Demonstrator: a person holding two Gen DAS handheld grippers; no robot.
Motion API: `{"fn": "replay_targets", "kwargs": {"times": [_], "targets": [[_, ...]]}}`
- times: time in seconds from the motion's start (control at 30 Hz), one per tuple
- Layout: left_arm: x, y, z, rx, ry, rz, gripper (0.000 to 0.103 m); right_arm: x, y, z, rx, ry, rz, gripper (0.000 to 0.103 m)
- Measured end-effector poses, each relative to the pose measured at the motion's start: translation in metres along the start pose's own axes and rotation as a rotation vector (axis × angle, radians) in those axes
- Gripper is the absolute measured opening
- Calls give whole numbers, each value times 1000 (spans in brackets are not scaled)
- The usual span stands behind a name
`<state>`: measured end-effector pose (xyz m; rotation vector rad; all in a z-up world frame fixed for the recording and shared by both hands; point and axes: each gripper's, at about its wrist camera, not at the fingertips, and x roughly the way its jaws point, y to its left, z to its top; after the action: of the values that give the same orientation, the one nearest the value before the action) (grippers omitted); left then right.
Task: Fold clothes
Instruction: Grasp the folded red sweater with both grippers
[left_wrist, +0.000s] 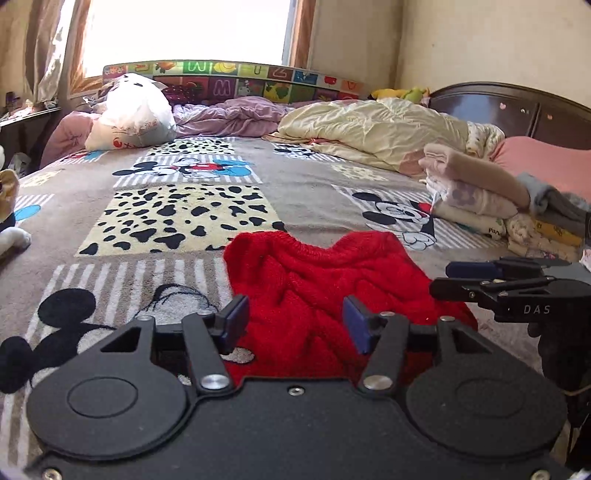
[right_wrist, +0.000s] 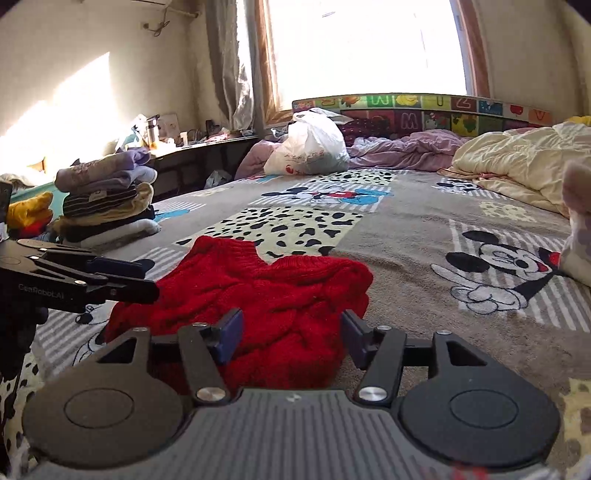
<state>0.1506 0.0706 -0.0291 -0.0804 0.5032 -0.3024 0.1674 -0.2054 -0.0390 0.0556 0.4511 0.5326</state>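
Bed (left_wrist: 314, 173) under cartoon-print blanket, red sweater (left_wrist: 317, 280) lying flat just ahead of left tool (left_wrist: 295, 321) and right tool (right_wrist: 291, 332), both released, bright window (right_wrist: 365, 51) beyond, folded clothes (right_wrist: 107, 199) left.

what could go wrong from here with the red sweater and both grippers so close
1. The left gripper and right gripper both hover open over the bunched red knit sweater; a pinch may catch only the top layer, leaving the fold lopsided.
2. They sit close side by side, so the fingers could knock together.
3. Loose knit might snag on a pad.
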Motion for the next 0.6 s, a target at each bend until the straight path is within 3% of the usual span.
{"fn": "replay_targets", "kwargs": {"times": [0.17, 0.37, 0.4, 0.43, 0.47, 0.5, 0.53, 0.6], "targets": [[17, 26, 12, -260, 18, -55, 55, 14, -31, 9, 202, 17, -19, 59], [62, 52, 25, -413, 62, -60, 55, 57, -69, 25, 416, 10, 19, 58], [69, 56, 24, -429, 71, -70, 53, 67, -74, 24, 434, 30, 28, 57], [75, 59, 24, -446, 80, -75, 41, 77, -78, 24, 451, 51, 37, 56], [82, 63, 22, -473, 91, -89, 31, 85, -81, 22, 456, 67, 48, 46], [85, 71, 19, -537, 97, -136, 28, 90, -83, 19, 470, 69, 75, 32], [88, 79, 16, -620, 100, -201, 22, 94, -87, 17, 506, 65, 117, 29], [91, 95, 9, -767, 108, -318, 19, 98, -99, 10, 634, 47, 220, 22]]}}
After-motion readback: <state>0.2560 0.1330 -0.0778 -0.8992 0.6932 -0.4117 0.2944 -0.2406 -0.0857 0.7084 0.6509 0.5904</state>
